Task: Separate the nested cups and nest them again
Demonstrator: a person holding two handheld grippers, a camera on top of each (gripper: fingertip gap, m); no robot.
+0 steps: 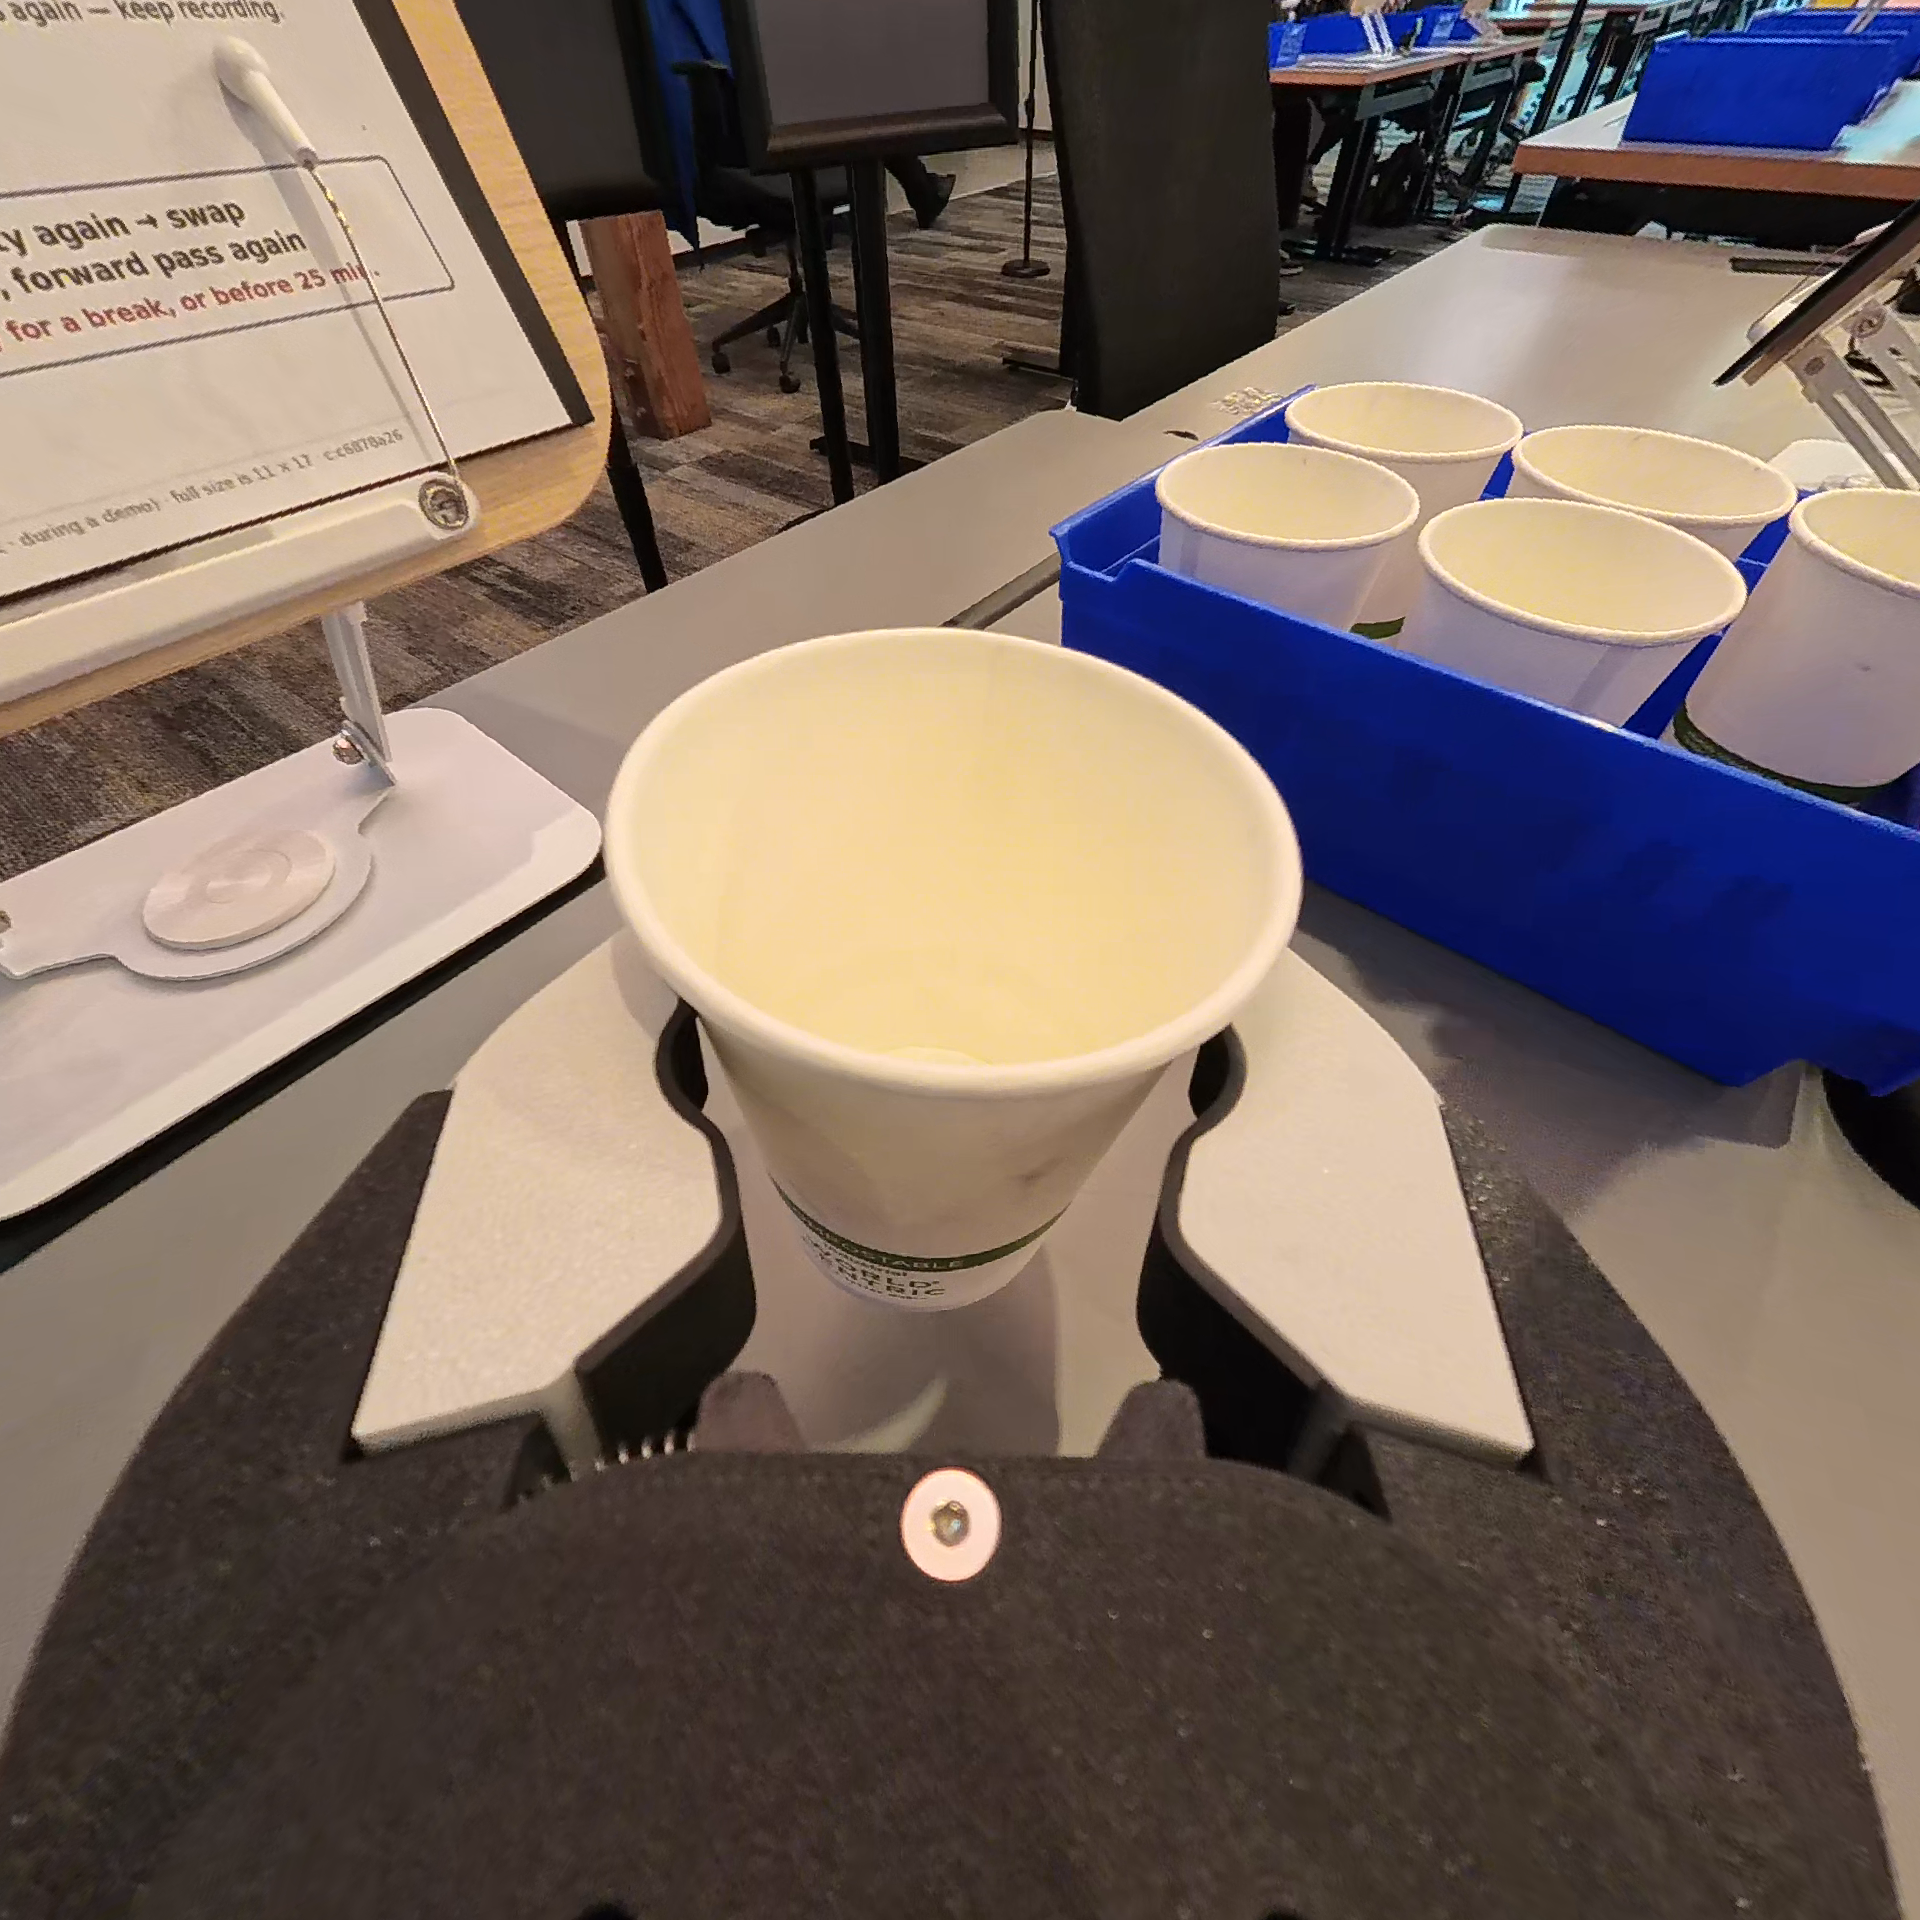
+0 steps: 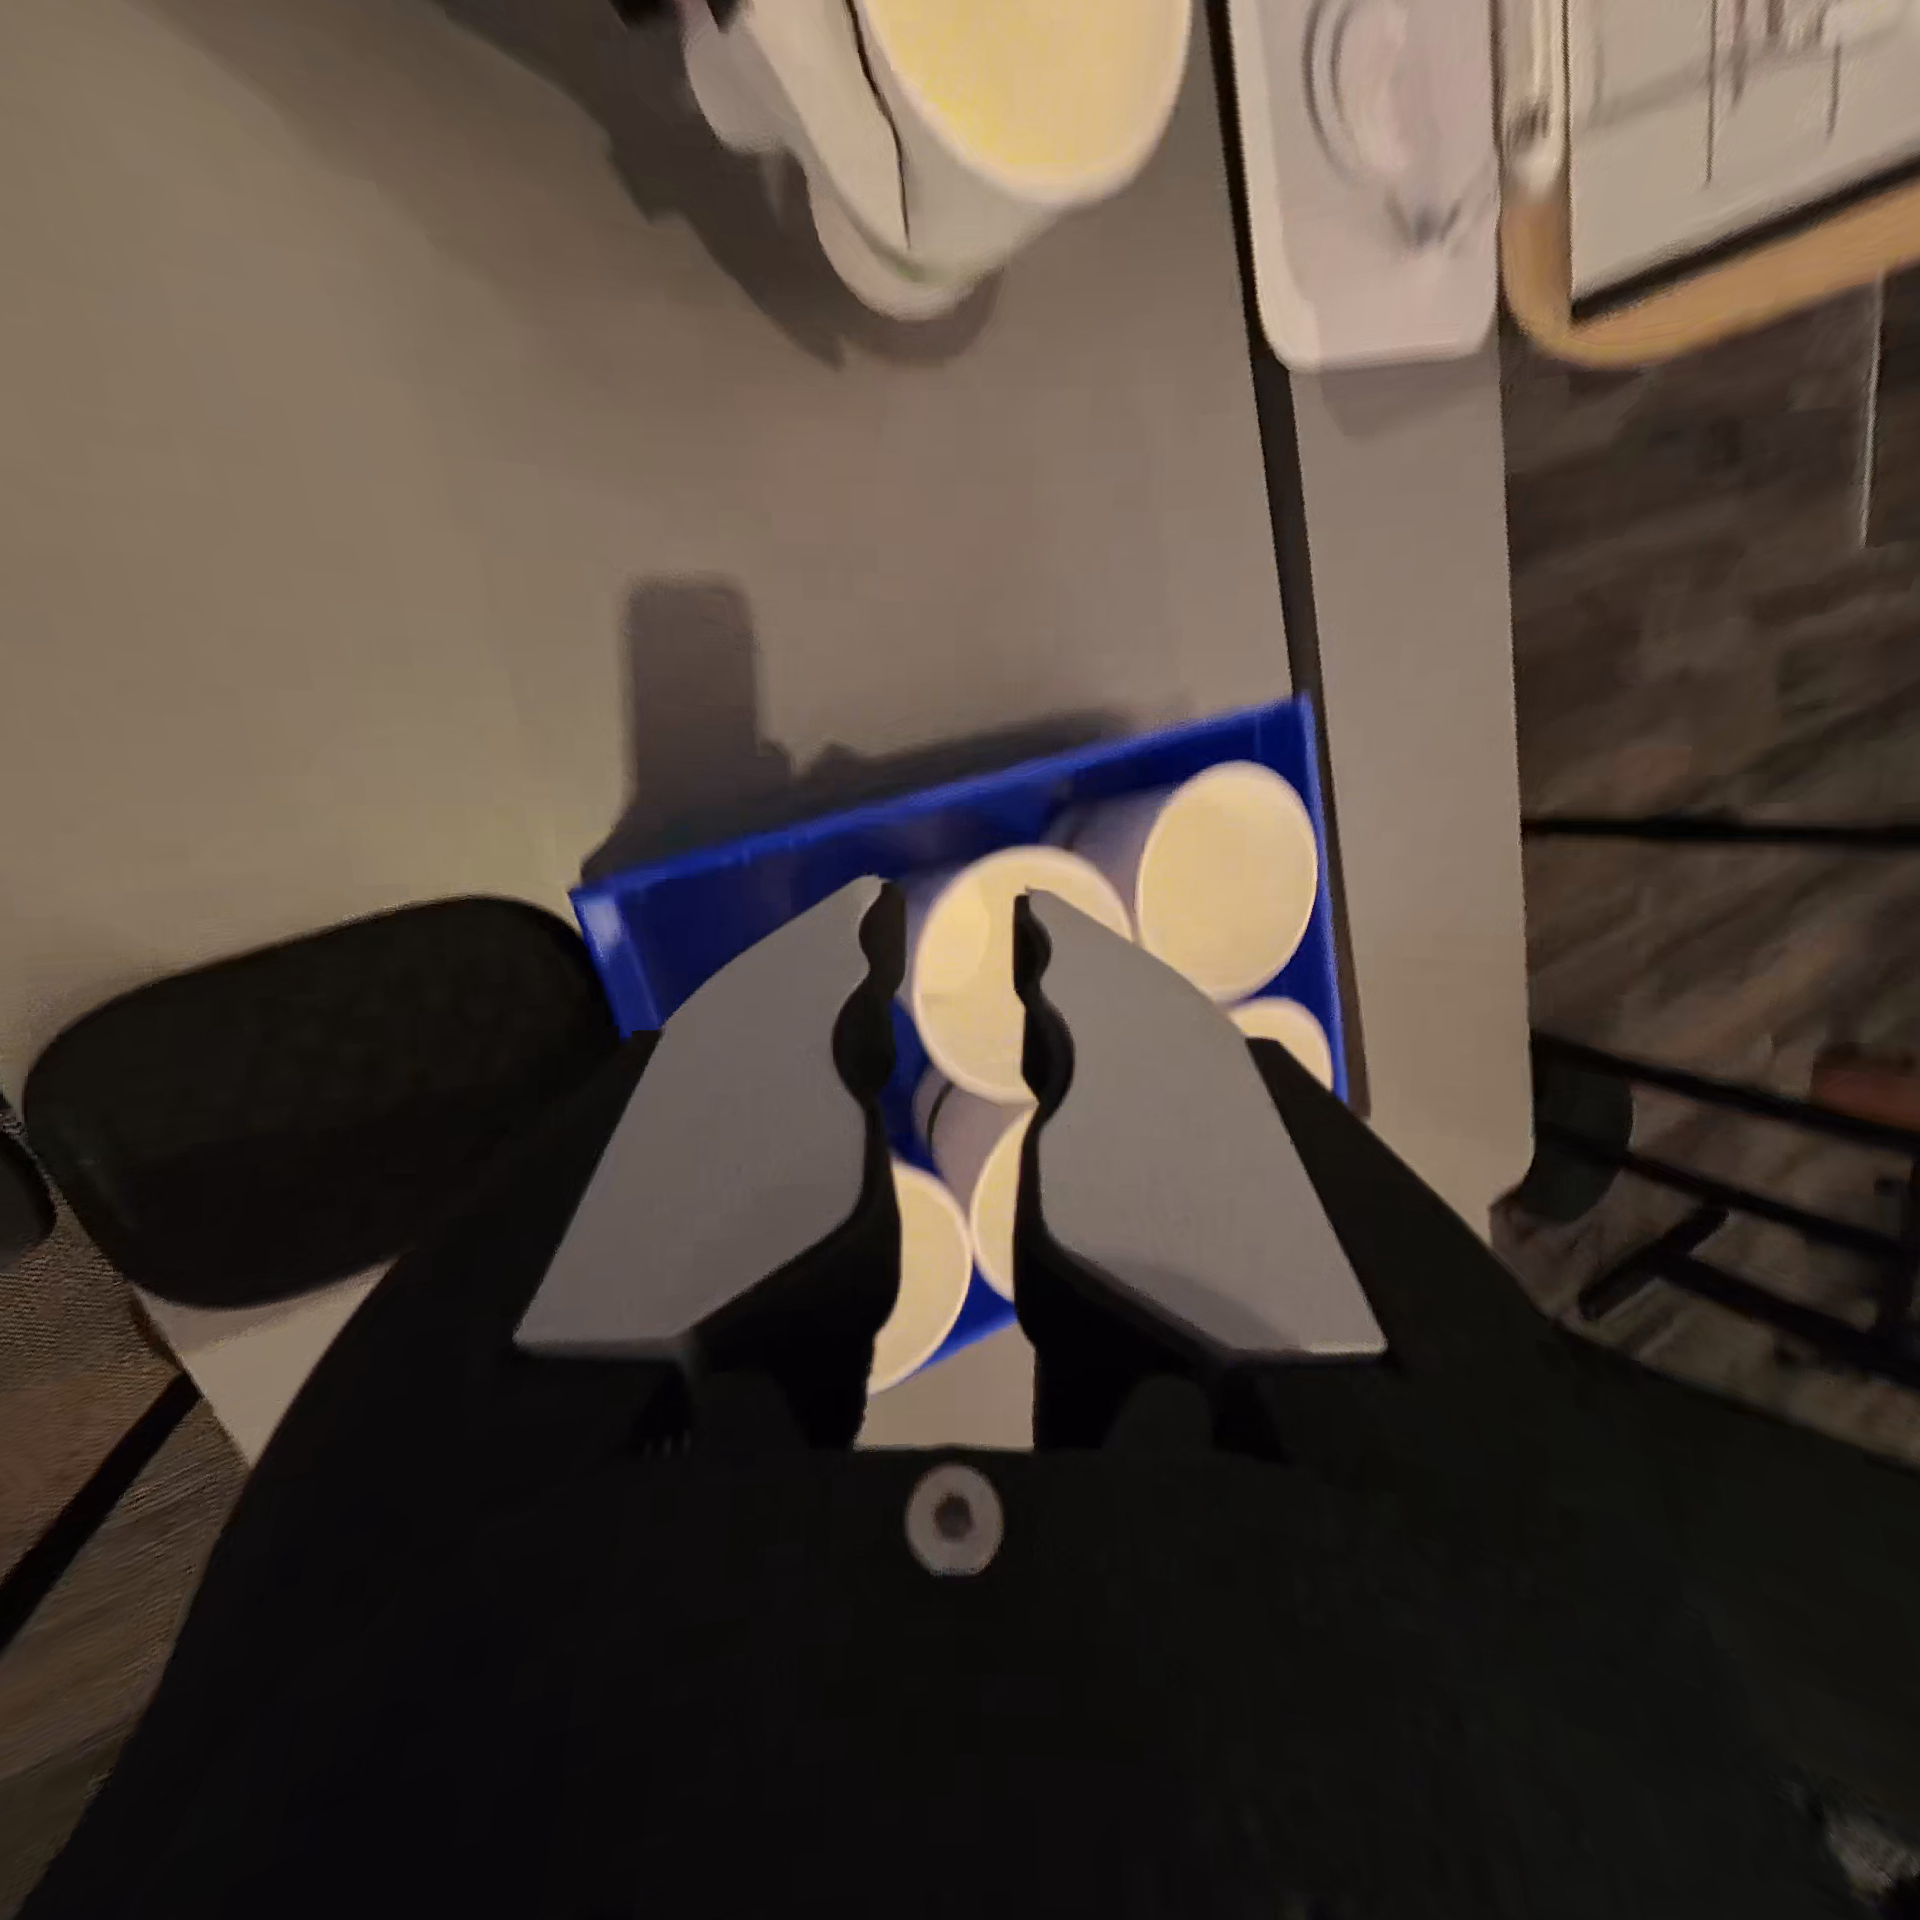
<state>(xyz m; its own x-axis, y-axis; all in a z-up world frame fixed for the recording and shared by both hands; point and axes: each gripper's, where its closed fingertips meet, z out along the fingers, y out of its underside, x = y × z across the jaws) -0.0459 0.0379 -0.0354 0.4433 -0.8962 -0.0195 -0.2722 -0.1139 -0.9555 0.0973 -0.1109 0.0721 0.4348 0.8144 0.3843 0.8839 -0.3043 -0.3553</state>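
Observation:
A white paper cup (image 1: 951, 914) with a green band near its base sits upright between the fingers of my left gripper (image 1: 951, 1049), which is shut on its sides just below the rim. I cannot tell whether a second cup is nested in it. The same cup (image 2: 1039, 94) shows blurred at the top of the right wrist view. My right gripper (image 2: 954, 914) hovers above the blue bin (image 2: 790, 862), looking down on the cups (image 2: 1226, 883) in it. Its jaws stand a narrow gap apart and hold nothing.
The blue bin (image 1: 1455, 831) with several upright white cups (image 1: 1288, 520) stands on the grey table (image 1: 1507, 312) right of my left gripper. A sign stand (image 1: 260, 312) with a white base (image 1: 312, 810) is at the left. A black oval object (image 2: 312, 1091) lies beside the bin.

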